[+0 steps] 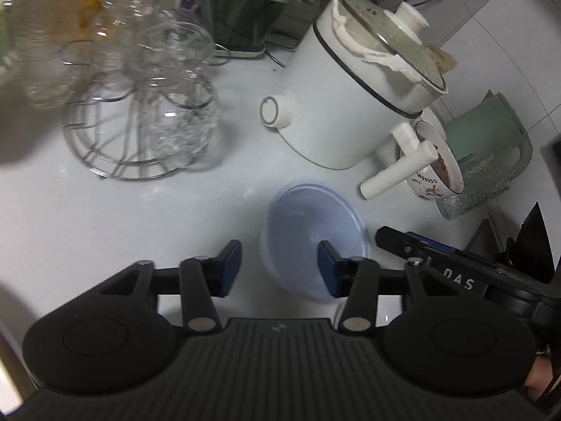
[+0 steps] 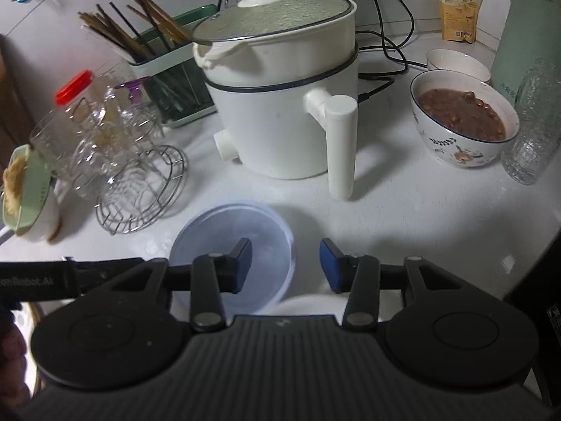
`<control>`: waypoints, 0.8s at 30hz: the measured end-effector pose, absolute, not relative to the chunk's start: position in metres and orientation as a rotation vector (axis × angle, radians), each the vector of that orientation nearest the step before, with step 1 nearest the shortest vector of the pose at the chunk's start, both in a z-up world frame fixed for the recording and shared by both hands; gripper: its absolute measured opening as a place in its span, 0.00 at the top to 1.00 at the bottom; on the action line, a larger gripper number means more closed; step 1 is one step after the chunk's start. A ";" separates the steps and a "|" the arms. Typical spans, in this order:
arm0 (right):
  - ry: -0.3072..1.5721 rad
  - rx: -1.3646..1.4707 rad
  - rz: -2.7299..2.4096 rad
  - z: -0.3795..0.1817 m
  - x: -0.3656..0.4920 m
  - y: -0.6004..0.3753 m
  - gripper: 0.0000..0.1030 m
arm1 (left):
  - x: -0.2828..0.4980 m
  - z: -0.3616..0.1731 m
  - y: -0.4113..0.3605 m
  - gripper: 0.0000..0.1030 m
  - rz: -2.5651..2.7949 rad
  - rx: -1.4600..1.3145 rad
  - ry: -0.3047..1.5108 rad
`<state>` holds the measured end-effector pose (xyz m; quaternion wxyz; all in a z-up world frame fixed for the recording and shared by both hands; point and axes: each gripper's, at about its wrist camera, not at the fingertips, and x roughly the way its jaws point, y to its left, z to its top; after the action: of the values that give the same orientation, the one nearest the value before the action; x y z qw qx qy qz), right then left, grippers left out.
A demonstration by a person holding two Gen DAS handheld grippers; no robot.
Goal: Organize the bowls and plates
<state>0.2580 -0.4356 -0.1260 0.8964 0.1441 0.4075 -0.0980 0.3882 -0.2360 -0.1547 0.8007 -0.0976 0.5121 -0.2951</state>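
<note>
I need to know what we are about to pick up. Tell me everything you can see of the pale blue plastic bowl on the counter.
The plastic bowl is round, pale blue and translucent, thin-walled, with a slightly flared rim. It looks empty and stands upright on the white counter, in front of the white cooker pot and beside the wire rack, apart from both. Each gripper has one finger above the bowl's opening and one outside it; whether any finger touches it I cannot tell.

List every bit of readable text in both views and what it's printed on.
"DAS": on the right tool's black body, seen from the left wrist.
"...Robot.AI": on the left tool's black body, seen from the right wrist; first letters blurred.
Yellow packet: print too small.
Green kettle: characters too blurred.
</note>
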 end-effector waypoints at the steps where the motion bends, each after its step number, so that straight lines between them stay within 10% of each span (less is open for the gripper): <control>1: 0.850 0.295 -0.205 -0.129 0.262 -0.437 0.60 | 0.391 -0.157 -0.240 0.56 -0.633 -0.206 1.098; 9: 0.909 0.338 -0.195 -0.158 0.282 -0.443 0.73 | 0.405 -0.179 -0.253 0.78 -0.645 -0.199 1.117; 24: 0.817 0.342 -0.167 -0.132 0.267 -0.424 0.77 | 0.387 -0.143 -0.226 0.79 -0.606 -0.318 1.028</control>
<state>0.2671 -0.4245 -0.1321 0.9002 0.1655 0.3946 -0.0807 0.3874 -0.2259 -0.1426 0.8153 -0.1490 0.4819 -0.2843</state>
